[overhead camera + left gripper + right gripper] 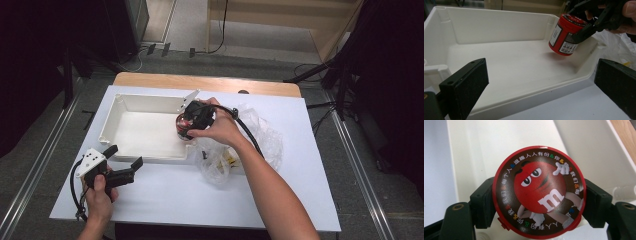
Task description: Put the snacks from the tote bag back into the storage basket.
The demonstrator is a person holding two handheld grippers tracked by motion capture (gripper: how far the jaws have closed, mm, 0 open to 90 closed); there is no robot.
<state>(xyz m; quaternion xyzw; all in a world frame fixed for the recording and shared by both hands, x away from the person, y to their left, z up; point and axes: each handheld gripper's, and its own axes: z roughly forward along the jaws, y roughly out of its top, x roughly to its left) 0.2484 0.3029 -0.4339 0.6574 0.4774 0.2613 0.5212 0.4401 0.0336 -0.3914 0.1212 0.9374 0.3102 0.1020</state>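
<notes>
Left gripper (119, 162), near the surface's (165, 195) front-left corner, held low in the hand, jaws spread with nothing between, aimed at the white tray (116, 131). Its own view looks into the tray: red jar (565, 35) tilted, clear of the floor at the tray's far right corner. Right gripper (192, 120), wrist bent, forearm reaching diagonally in; its view shows jaws pinching the jar's printed lid (539, 191) from both sides. Crumpled plastic bag (260, 137) lies beyond the tray's right edge.
</notes>
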